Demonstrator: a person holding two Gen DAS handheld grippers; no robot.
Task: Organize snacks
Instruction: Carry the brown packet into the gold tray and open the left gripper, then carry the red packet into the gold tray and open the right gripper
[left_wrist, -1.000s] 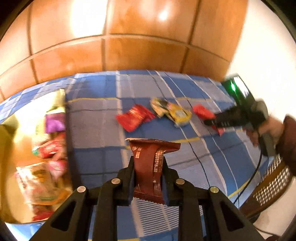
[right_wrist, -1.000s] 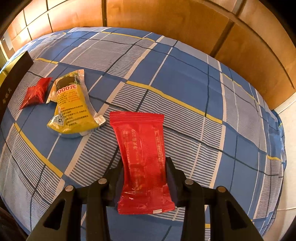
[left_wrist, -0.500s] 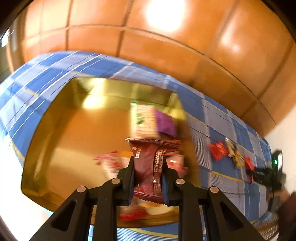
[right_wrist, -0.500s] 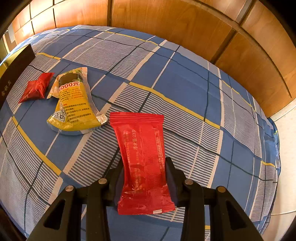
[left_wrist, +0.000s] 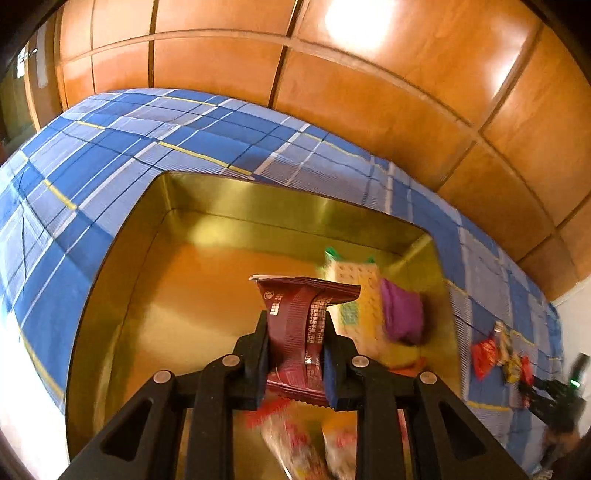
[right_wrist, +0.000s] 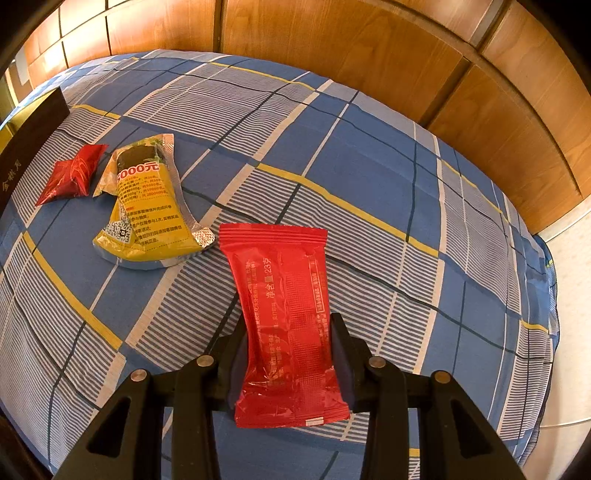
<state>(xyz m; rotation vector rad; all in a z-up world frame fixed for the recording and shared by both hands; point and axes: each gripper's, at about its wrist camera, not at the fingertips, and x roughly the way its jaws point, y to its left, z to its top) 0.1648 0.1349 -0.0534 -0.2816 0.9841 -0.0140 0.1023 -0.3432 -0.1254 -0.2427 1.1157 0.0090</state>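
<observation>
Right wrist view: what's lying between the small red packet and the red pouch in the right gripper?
The yellow snack pouch lies on the checked cloth between the small red packet and the held red pouch.

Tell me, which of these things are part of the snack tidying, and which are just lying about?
Part of the job:
- dark red packet, clamped in the left gripper
- red packet, clamped in the right gripper
- gold box
- yellow packet
- small red packet

Just there:
- checked cloth
- wooden panelling
</observation>
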